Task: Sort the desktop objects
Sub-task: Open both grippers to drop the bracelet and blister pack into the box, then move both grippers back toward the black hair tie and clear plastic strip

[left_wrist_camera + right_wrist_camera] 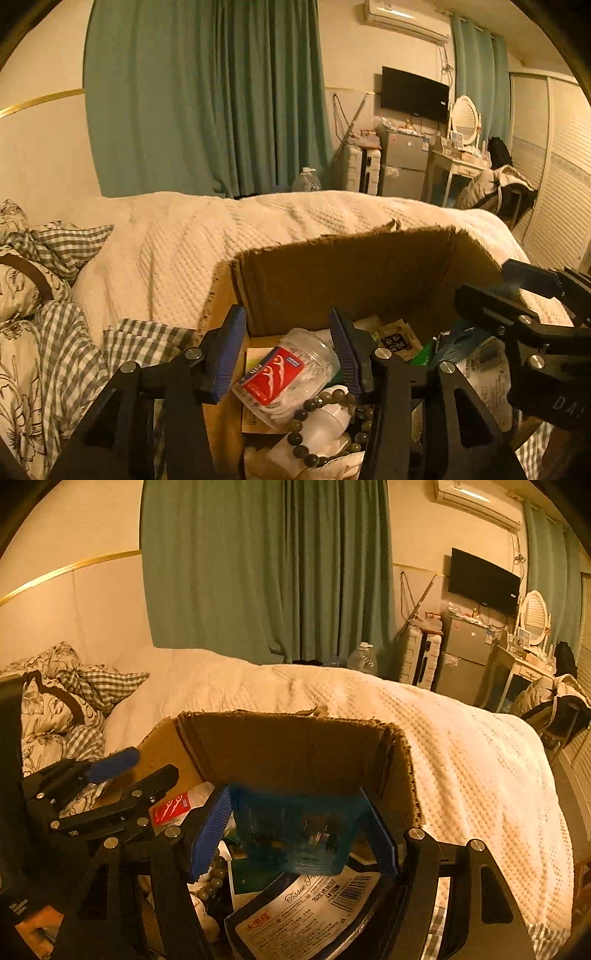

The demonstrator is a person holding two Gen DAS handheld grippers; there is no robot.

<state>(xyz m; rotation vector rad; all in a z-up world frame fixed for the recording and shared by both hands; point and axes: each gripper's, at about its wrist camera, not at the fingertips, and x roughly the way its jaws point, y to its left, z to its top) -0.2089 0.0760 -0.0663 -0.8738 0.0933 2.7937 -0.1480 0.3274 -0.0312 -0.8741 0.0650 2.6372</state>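
Risk: blue translucent box slipping or tipping while hovering over cardboard box, grip being only on side walls; contents possibly spilling; right gripper pinching it between blue pads, box sitting squarely between fingers, above tissue pack; left gripper spread wide, holding nothing, clear floss container lying between its fingers inside carton, beside bead bracelet; collision with right gripper possible, both crowding carton.

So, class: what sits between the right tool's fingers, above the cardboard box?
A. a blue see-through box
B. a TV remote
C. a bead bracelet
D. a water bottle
A: the right wrist view shows the right tool with its blue fingers against both sides of a blue see-through box, above the cardboard box.
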